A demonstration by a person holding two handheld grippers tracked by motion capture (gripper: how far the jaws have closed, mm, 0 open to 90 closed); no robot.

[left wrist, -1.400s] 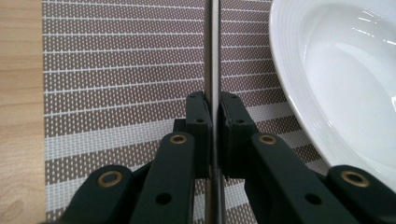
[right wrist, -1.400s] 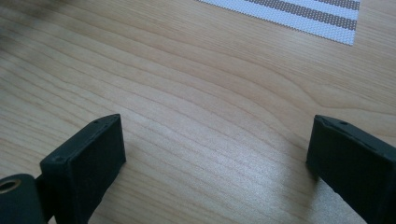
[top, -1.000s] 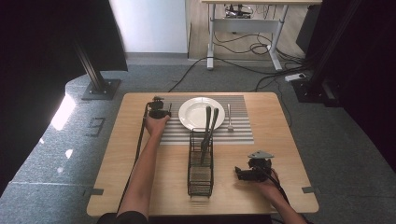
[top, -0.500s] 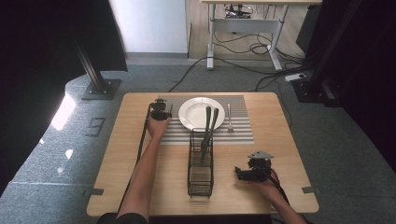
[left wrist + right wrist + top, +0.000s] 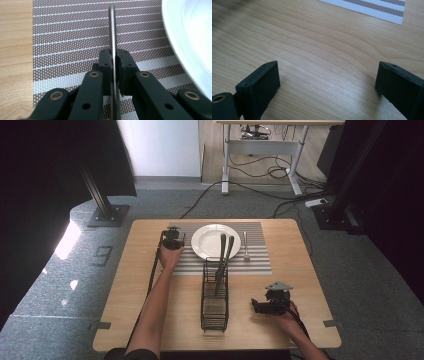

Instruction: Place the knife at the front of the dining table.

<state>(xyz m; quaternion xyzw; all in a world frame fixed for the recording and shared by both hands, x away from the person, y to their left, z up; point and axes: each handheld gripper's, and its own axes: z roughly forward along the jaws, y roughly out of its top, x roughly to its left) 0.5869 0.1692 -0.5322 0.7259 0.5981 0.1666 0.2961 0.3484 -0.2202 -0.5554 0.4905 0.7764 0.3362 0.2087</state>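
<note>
Black fingers pinching slim metal handle, woven striped placemat

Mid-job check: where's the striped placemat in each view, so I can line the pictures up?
High view: the striped placemat lies at the far middle of the table, under the white plate.
Left gripper view: it fills the background beneath the left gripper, which is shut on a thin metal utensil handle.
Right gripper view: one corner at top right.
Shared landmark: the plate's rim, beside the placemat.
</note>
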